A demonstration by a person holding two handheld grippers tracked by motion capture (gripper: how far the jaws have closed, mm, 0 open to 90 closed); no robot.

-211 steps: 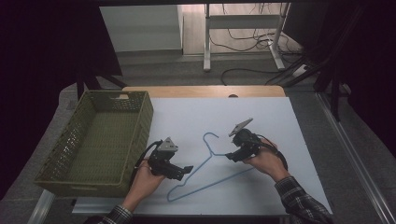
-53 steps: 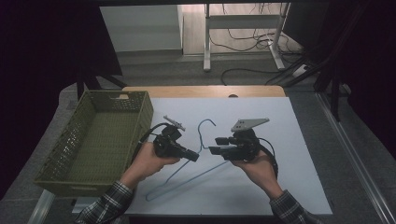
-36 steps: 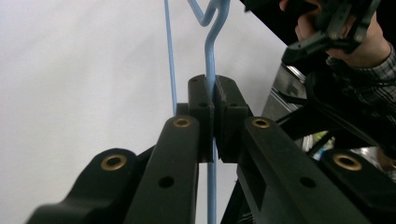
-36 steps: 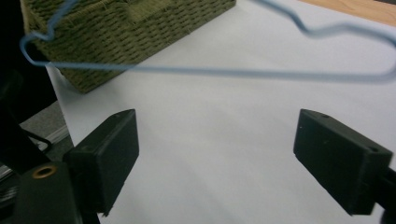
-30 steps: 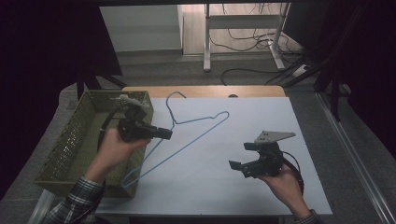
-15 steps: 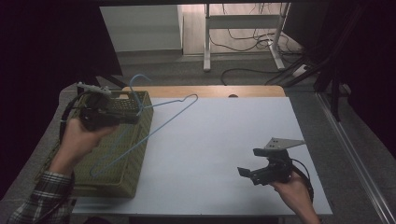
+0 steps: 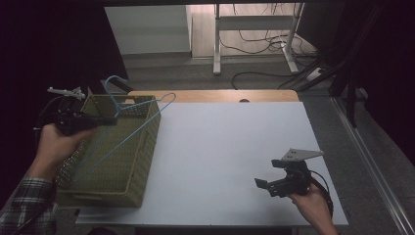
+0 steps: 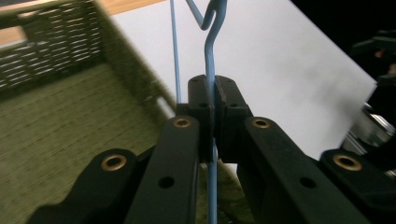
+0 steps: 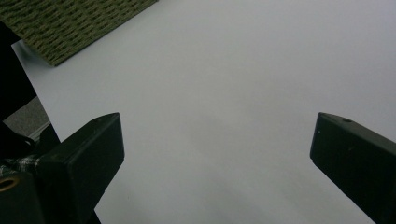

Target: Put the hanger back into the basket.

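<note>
A light blue wire hanger [image 7: 169, 96] hangs tilted over the green woven basket [image 7: 105, 193] at the table's left. My left gripper [image 7: 110, 120] is shut on its wire just below the hook. In the left gripper view the pads [image 8: 201, 100] of the left gripper [image 8: 213, 100] pinch the hanger's wire [image 8: 210, 60], with the basket's floor [image 8: 56, 149] beneath. My right gripper [image 7: 268, 174] hovers low over the white table top [image 7: 230, 142] near the front right. In the right gripper view the right gripper [image 9: 219, 140] stands open; its jaws have just been opening, with nothing between them.
A basket corner [image 9: 79, 23] lies far off across the white table top [image 9: 233, 70]. Behind the table are a wooden edge strip [image 7: 220, 95], a desk frame [image 7: 254, 39] and floor cables [image 7: 274, 73]. A metal rail [image 7: 372, 152] runs along the floor at the right.
My left hand has carried the hanger from the table's middle leftward over the basket. The right hand has drifted slightly toward the front right corner.
</note>
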